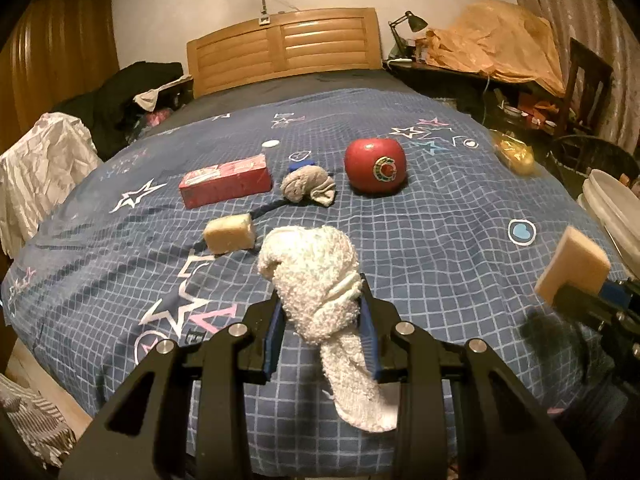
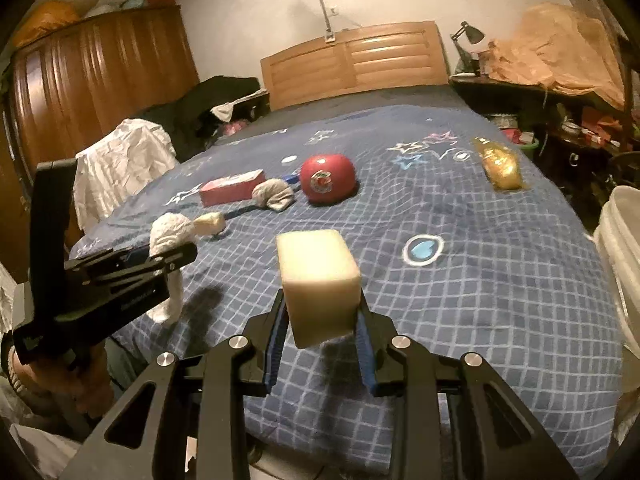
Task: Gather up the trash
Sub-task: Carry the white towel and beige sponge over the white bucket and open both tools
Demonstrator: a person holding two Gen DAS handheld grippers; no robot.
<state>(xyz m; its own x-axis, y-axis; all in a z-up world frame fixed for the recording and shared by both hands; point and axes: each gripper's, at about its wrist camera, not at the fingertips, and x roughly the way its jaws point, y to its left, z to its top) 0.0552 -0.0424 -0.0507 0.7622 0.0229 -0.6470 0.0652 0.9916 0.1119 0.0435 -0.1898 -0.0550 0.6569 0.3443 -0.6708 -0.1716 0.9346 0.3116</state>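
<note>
My left gripper (image 1: 320, 300) is shut on a white fluffy cloth (image 1: 316, 272), held above the blue bedspread (image 1: 440, 240); its tail hangs down between the fingers. My right gripper (image 2: 322, 308) is shut on a pale yellow sponge (image 2: 318, 280), also lifted off the bed. In the left wrist view that sponge (image 1: 572, 264) shows at the far right. In the right wrist view the left gripper (image 2: 160, 260) and the cloth (image 2: 172, 236) show at the left. On the bed lie a second sponge (image 1: 230, 234), a grey crumpled cloth (image 1: 308, 186), a red box (image 1: 224, 184) and a red apple-shaped container (image 1: 376, 168).
A yellow wrapped packet (image 1: 514, 152) lies near the bed's right edge. A white bucket (image 2: 620, 264) stands at the right of the bed. A small white cap (image 1: 270, 143) lies further back. Clothes pile at the left, a cluttered desk at the right, a wooden headboard (image 1: 284, 48) behind.
</note>
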